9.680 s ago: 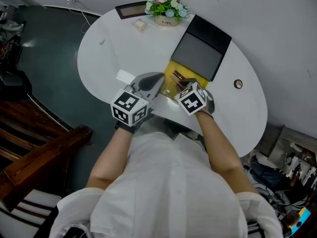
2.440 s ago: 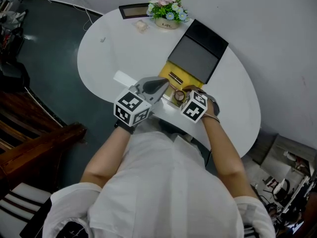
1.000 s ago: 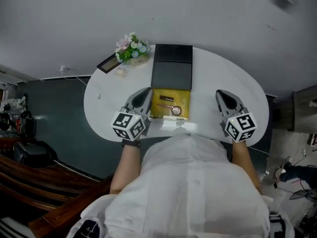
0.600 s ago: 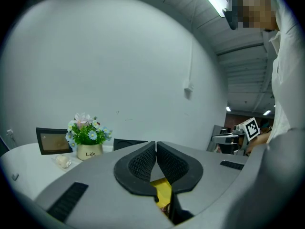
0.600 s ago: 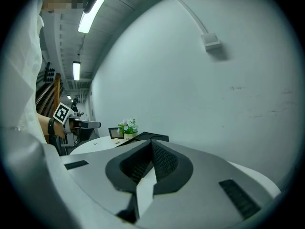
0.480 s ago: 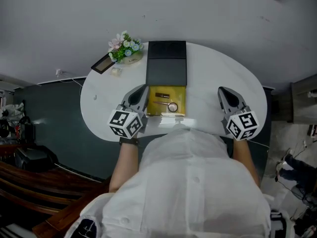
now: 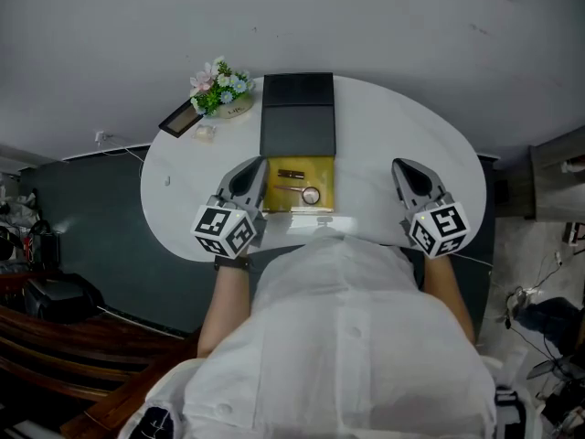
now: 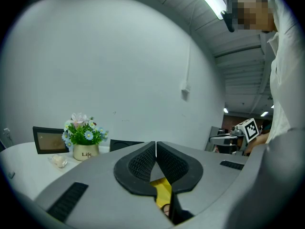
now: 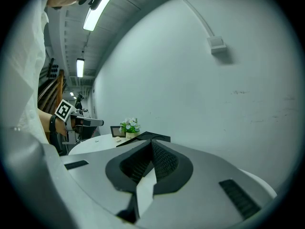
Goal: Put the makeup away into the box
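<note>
1. Vs ~10 s and ~2 s ago: both grippers were bunched over the open box (image 7: 323, 168), the R one down at its contents. Now they're spread apart. The left gripper (image 7: 258, 164) is just beside the box's L edge. The right gripper (image 7: 400, 165) is well off to its R, over bare white table (image 7: 375, 126).
2. Vs 1 s and 0.5 s ago: grippers look much the same; the head view just frames the table slightly differently.
3. Left gripper (image 8: 156, 146): jaws pressed together, nothing between the pads.
4. Right gripper (image 9: 151, 146): jaws also pressed together, empty.
5. The makeup shows in the head view only. 2 items lie inside the box on its yellow lining: a dark tube (image 7: 292, 174) and a round compact (image 7: 311, 195). The black lid (image 7: 298, 117) lies open on the far side.
6. Left gripper view only:
   - a yellow sliver of the box (image 8: 163, 192) below the pads
   - close-up of the flower pot (image 8: 86, 151), photo frame (image 8: 47, 140) and a small pale lump (image 8: 59, 161)
   - the other gripper's marker cube (image 8: 249, 128) at far R
7. Right gripper view only:
   - the L gripper's marker cube (image 9: 63, 110) at far L
   - the flowers (image 9: 129, 126), tiny and distant
   - the lid's edge (image 9: 148, 137) just above the jaws
   - no makeup visible
</note>
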{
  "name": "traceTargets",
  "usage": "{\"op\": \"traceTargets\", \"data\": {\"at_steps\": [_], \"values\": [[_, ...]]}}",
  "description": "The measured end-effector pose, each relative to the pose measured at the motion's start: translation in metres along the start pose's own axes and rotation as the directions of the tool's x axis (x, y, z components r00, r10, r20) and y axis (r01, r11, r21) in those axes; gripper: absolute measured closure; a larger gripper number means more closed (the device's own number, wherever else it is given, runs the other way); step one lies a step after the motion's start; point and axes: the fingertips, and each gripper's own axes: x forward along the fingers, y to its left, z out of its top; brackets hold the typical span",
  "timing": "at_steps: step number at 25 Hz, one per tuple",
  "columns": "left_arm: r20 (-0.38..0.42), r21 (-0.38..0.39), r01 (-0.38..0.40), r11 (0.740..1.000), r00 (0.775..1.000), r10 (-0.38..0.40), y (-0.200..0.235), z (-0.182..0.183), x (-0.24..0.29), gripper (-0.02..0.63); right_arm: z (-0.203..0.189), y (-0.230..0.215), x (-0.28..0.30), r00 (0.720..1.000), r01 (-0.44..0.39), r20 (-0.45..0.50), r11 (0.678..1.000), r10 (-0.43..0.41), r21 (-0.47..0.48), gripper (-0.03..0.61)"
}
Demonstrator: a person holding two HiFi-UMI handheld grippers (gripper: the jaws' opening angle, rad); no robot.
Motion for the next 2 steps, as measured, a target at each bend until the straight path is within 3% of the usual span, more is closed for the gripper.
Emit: {"op": "traceTargets", "data": {"at_steps": [2], "values": [[0.002, 0.001, 0.003, 1.000, 1.000, -0.003, -0.0014, 0.0013, 0.0008, 0.594, -0.0004, -0.0010, -0.0012, 1.000, 0.002, 0.000, 1.000, -0.002, 0.002, 0.569]]}}
